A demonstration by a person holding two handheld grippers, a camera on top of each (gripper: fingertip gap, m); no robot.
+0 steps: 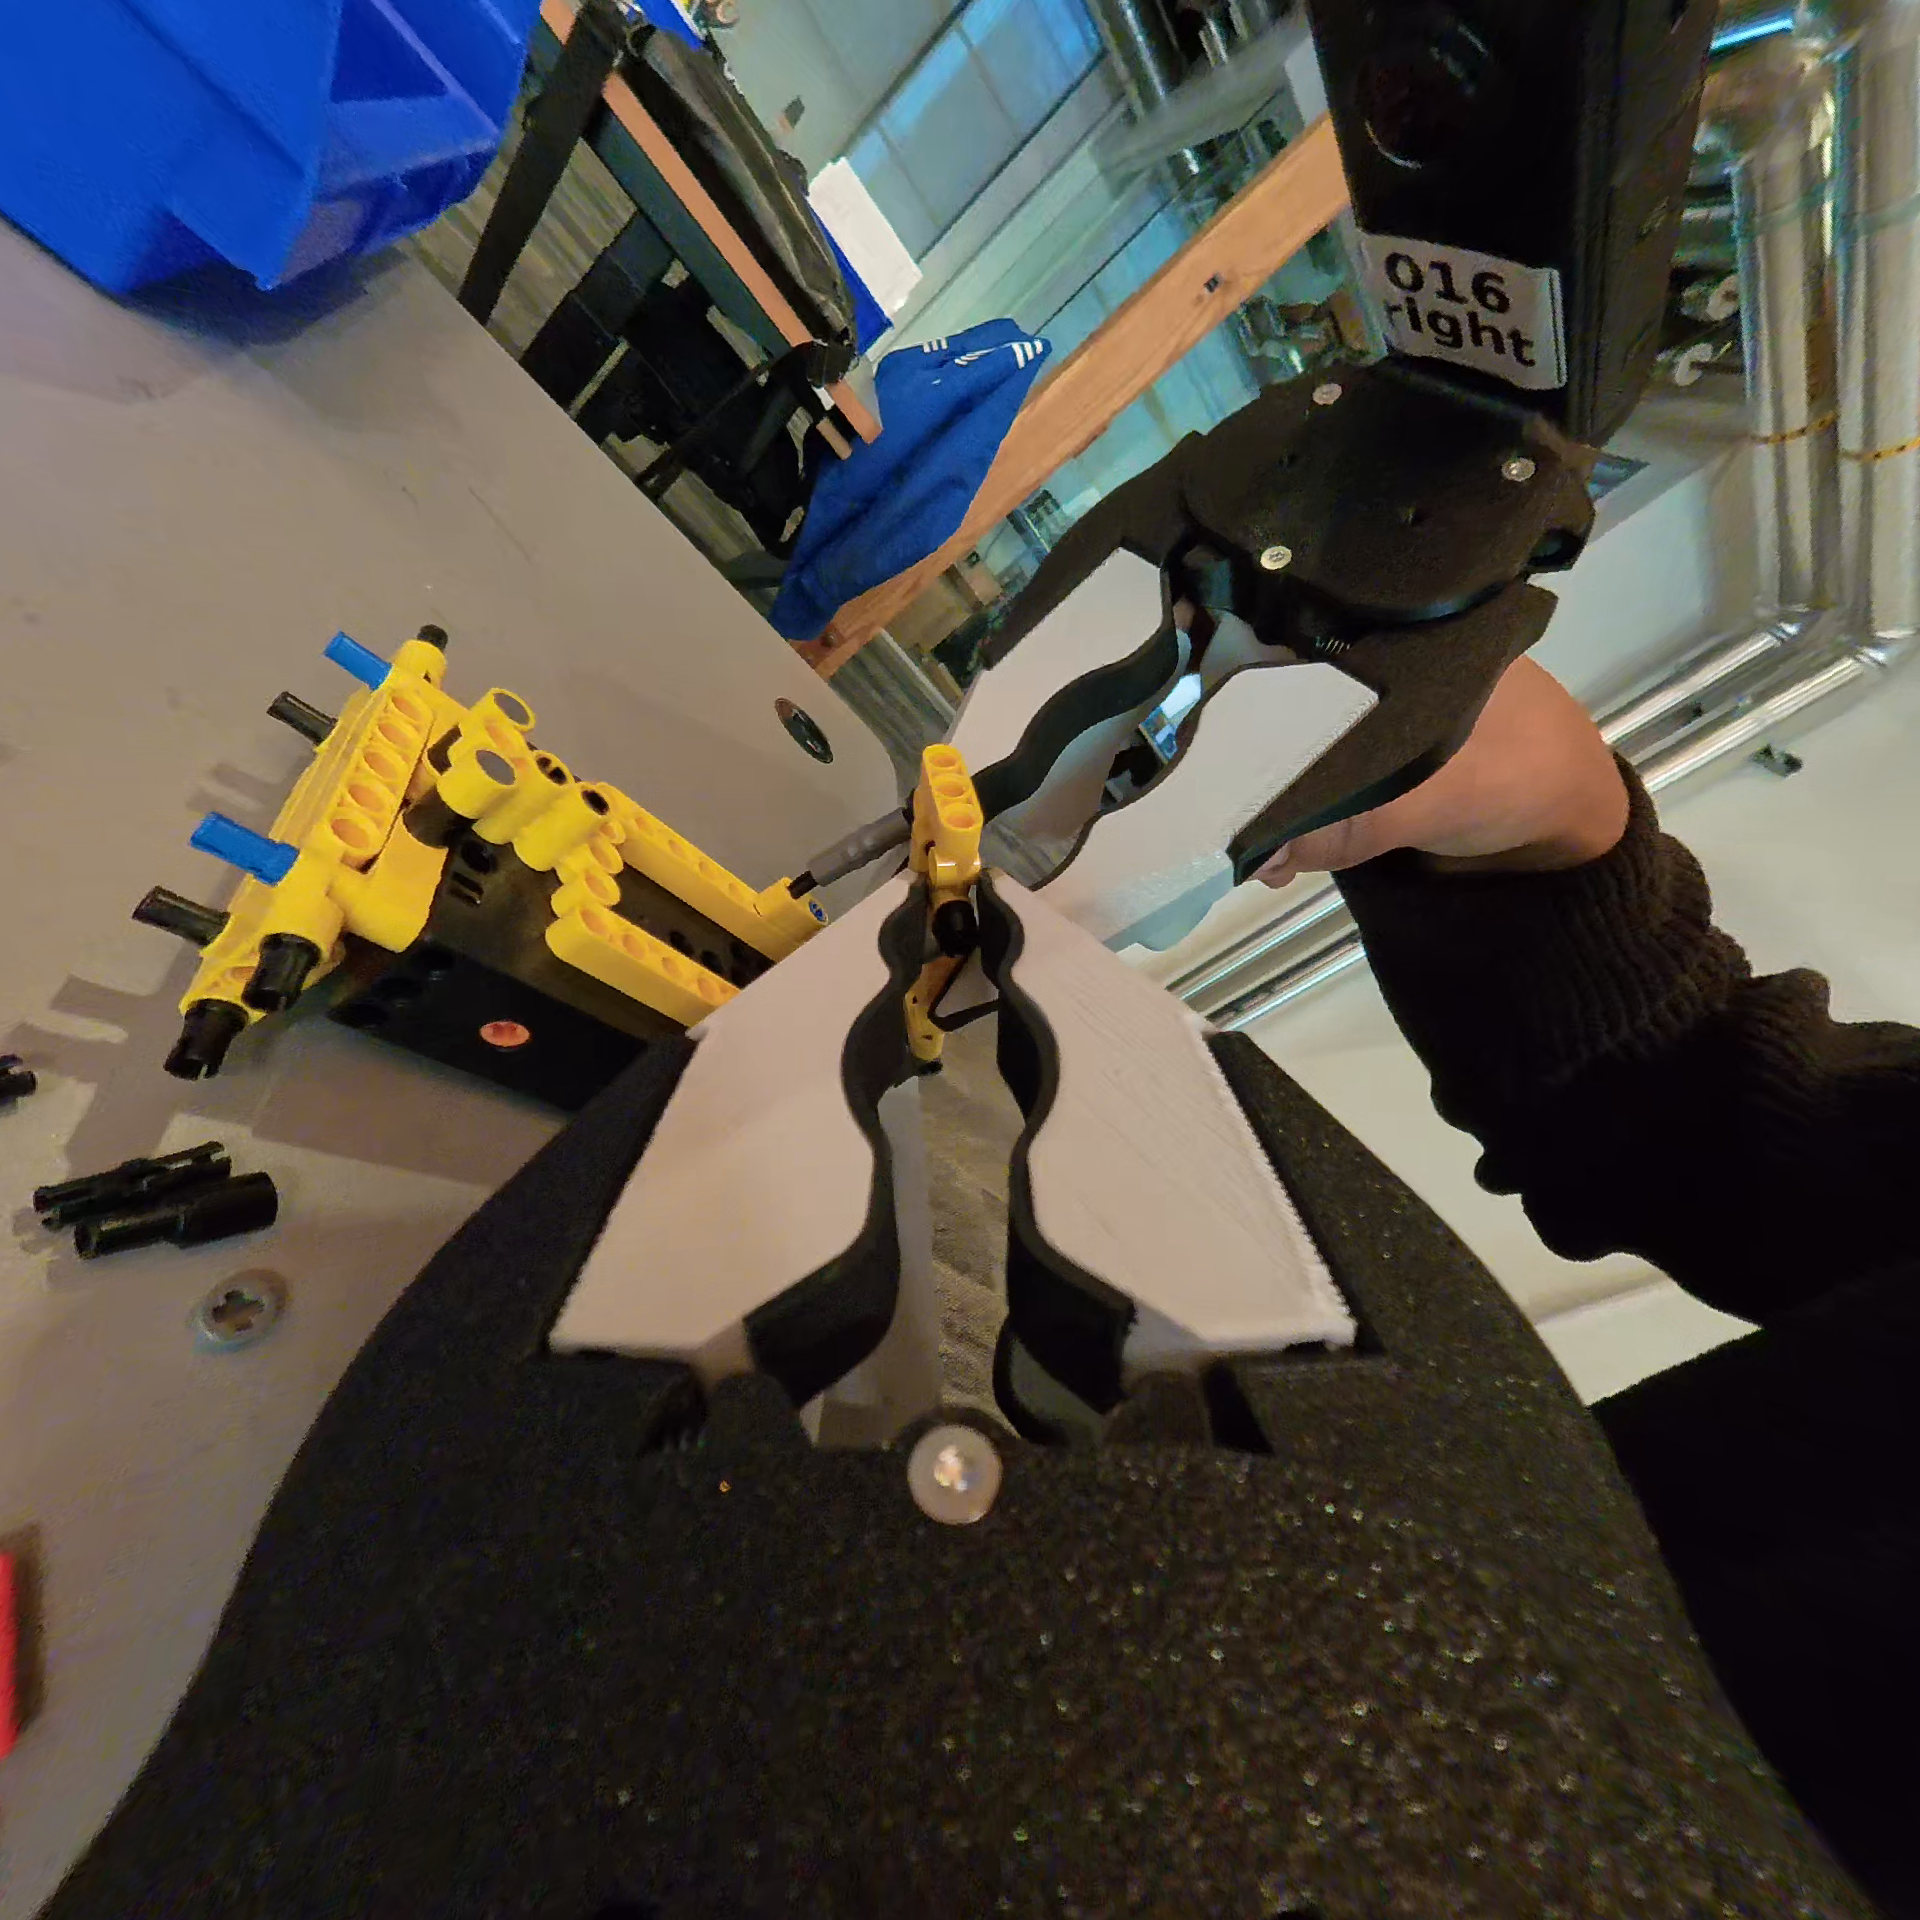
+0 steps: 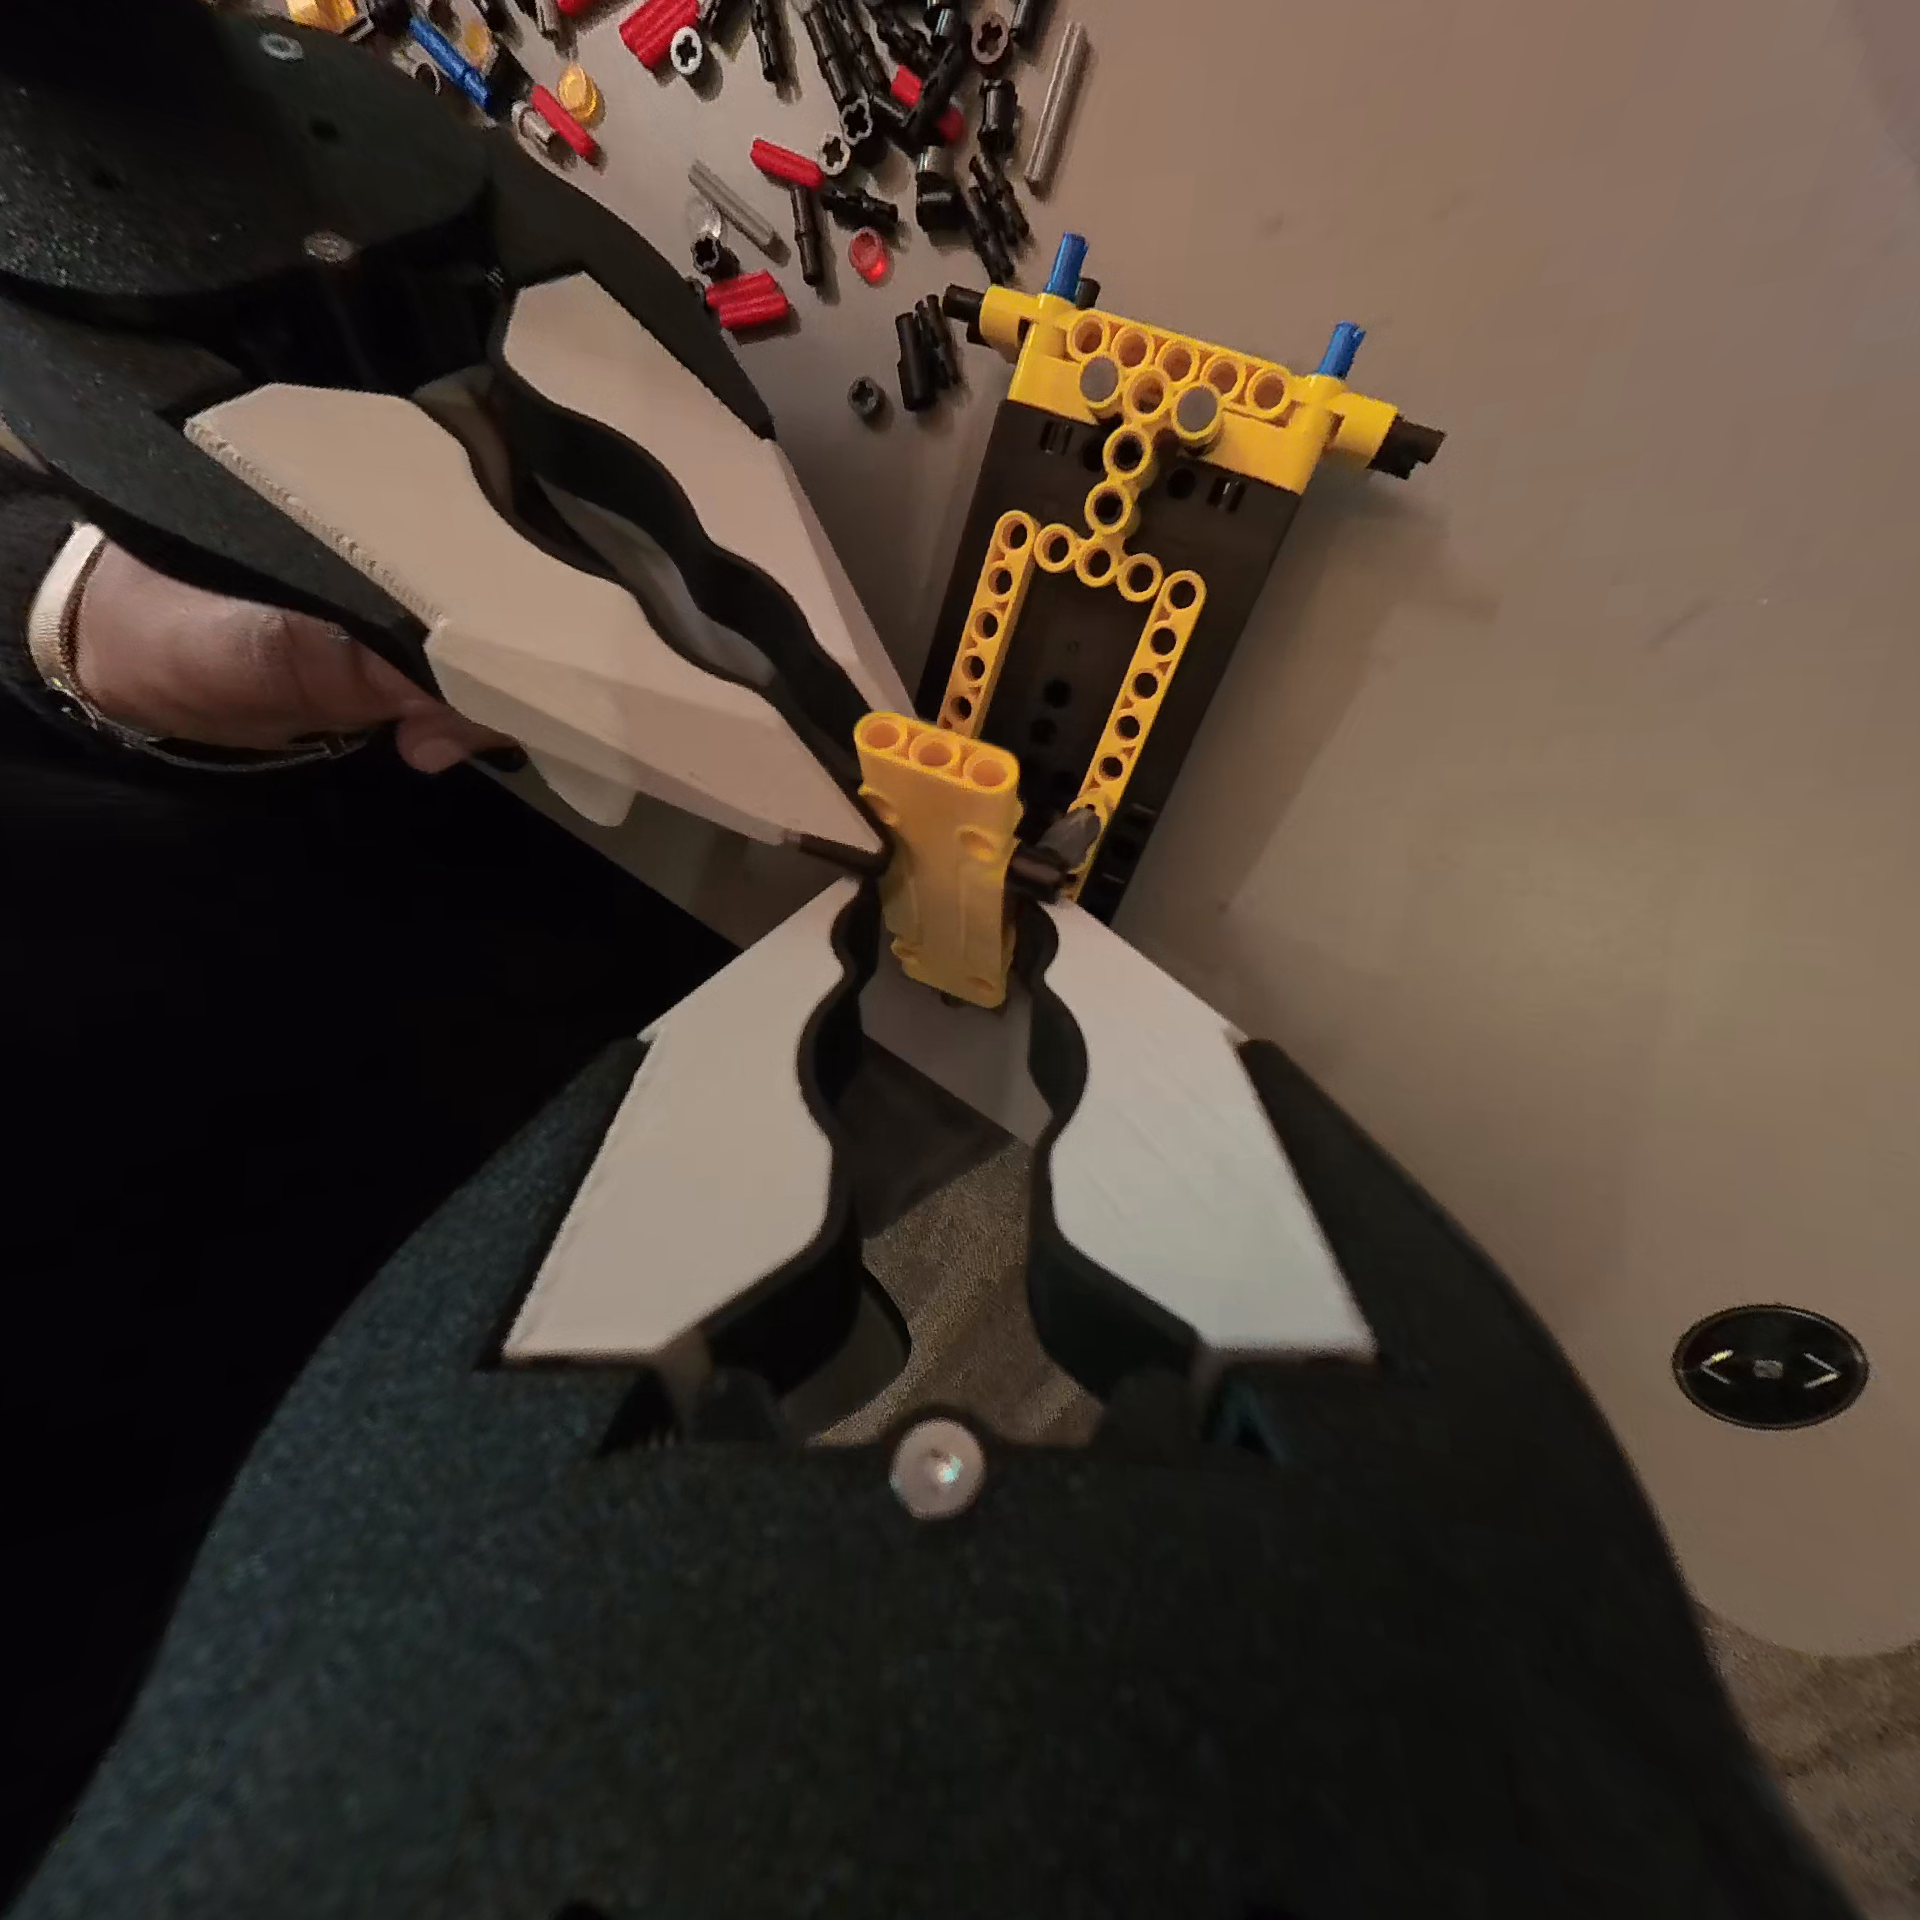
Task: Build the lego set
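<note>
Jaws of both grippers clench one yellow connector piece [image 2: 940, 852] between them.

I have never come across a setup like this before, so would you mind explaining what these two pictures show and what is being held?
These are hand-held tools, not a robot arm: a person squeezes a two-finger gripper in each hand, and each carries a camera looking along its fingers. One picture comes from the left gripper, the other from the right gripper. Both are shut on the same small yellow block, which has holes in it and a dark pin sticking out of its side. On the grey table beyond lies a yellow beam frame on a black base, with loose red and black pins scattered behind it.
</note>
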